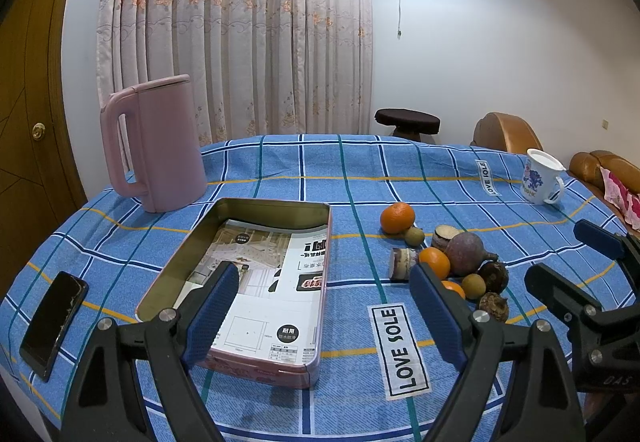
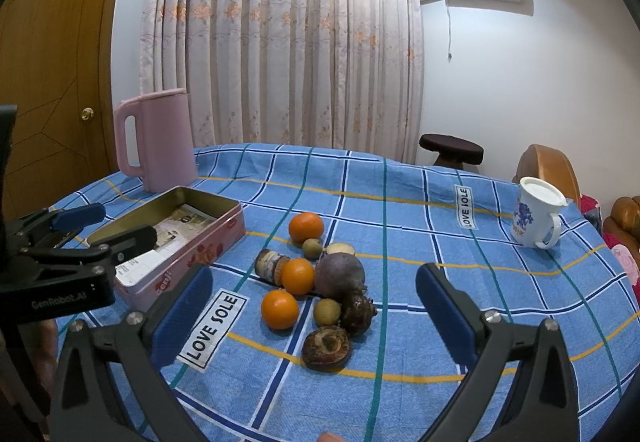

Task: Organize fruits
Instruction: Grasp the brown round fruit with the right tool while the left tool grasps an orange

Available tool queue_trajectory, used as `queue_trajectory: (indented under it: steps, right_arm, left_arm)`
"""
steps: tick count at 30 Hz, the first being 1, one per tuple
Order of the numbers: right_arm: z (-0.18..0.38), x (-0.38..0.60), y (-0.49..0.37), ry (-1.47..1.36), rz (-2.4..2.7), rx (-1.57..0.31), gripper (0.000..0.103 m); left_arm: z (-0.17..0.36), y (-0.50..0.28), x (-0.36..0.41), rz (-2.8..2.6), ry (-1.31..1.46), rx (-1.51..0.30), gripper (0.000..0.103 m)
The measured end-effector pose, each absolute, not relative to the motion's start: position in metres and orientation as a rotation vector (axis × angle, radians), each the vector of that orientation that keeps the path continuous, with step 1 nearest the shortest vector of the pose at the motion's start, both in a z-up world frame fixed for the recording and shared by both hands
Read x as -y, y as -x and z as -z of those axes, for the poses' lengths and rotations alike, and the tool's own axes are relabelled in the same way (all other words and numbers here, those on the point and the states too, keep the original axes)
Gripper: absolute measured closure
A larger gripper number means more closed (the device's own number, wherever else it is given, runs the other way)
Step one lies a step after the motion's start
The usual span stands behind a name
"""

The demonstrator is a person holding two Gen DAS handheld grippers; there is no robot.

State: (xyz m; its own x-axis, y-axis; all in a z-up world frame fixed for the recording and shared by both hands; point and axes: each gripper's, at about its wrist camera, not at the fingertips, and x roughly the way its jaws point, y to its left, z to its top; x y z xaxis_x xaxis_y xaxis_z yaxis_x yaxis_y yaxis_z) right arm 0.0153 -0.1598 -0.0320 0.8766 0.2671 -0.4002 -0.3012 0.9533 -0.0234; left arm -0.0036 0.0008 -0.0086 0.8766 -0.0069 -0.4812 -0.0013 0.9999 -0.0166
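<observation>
A pile of fruit lies on the blue checked tablecloth: three oranges (image 2: 306, 227) (image 2: 298, 276) (image 2: 280, 309), a round purple fruit (image 2: 340, 274), small greenish-brown fruits (image 2: 327, 312), brown knobbly ones (image 2: 327, 348) and cut pieces (image 2: 270, 266). My right gripper (image 2: 316, 314) stands open just in front of the pile, holding nothing. An open pink tin (image 1: 276, 202) lined with printed paper sits left of the fruit (image 1: 466, 253). My left gripper (image 1: 326, 310) is open at the tin's near right corner, one finger over the tin. The right gripper (image 1: 576, 262) shows at the right edge.
A pink kettle (image 1: 160, 146) stands behind the tin. A dark phone (image 1: 54, 326) lies near the table's left edge. A white mug (image 2: 538, 212) stands at the far right. A stool (image 2: 451, 148) and brown sofa (image 1: 508, 132) lie beyond the table.
</observation>
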Motion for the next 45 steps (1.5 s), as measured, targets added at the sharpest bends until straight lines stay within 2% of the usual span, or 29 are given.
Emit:
queue_trajectory:
  steps: [8,10,12,16,20,24,25,26,27,39,40,41,42,43,44,45]
  right_arm:
    - [0.054,0.163,-0.028,0.130,-0.211,-0.486,0.001]
    - [0.067,0.168,-0.037,0.128,-0.193,-0.546,0.008]
    - [0.077,0.172,-0.046,0.112,-0.200,-0.602,0.025]
    - [0.085,0.173,-0.056,0.098,-0.240,-0.650,0.025]
    - [0.092,0.166,-0.063,0.115,-0.263,-0.701,0.035]
    - [0.102,0.164,-0.076,0.095,-0.301,-0.787,0.041]
    - [0.104,0.164,-0.078,0.088,-0.310,-0.806,0.044]
    - [0.108,0.166,-0.081,0.068,-0.329,-0.830,0.054]
    - [0.107,0.168,-0.080,0.058,-0.333,-0.825,0.057]
    - [0.088,0.201,-0.066,0.035,-0.209,-0.716,0.058]
    - [0.086,0.204,-0.066,0.027,-0.207,-0.716,0.058]
    - [0.086,0.207,-0.066,0.021,-0.202,-0.713,0.058]
    - [0.086,0.210,-0.066,0.008,-0.203,-0.712,0.058]
    - [0.085,0.212,-0.065,0.001,-0.206,-0.711,0.058]
    - [0.086,0.212,-0.065,-0.001,-0.207,-0.708,0.058]
    - [0.085,0.213,-0.064,-0.007,-0.207,-0.702,0.058]
  left_arm:
    - [0.024,-0.006,0.004,0.017,0.013,-0.541,0.015]
    - [0.029,-0.009,0.007,0.028,0.012,-0.550,0.015]
    - [0.032,-0.012,0.012,0.048,0.009,-0.562,0.015]
    - [0.037,-0.016,0.018,0.063,-0.001,-0.577,0.015]
    - [0.039,-0.019,0.017,0.074,0.012,-0.593,0.015]
    - [0.039,-0.022,0.025,0.110,0.005,-0.595,0.015]
    - [0.039,-0.023,0.028,0.122,-0.001,-0.594,0.015]
    - [0.040,-0.024,0.031,0.129,-0.009,-0.601,0.015]
    - [0.041,-0.025,0.035,0.139,-0.014,-0.609,0.015]
    - [0.053,-0.053,0.072,0.231,-0.055,-0.681,0.015]
    - [0.055,-0.055,0.075,0.238,-0.056,-0.690,0.017]
    - [0.057,-0.058,0.079,0.246,-0.063,-0.696,0.026]
    - [0.059,-0.061,0.083,0.259,-0.068,-0.709,0.039]
    - [0.062,-0.065,0.085,0.271,-0.060,-0.731,0.047]
    - [0.064,-0.069,0.086,0.286,-0.042,-0.750,0.053]
    - [0.065,-0.071,0.086,0.300,-0.030,-0.758,0.053]
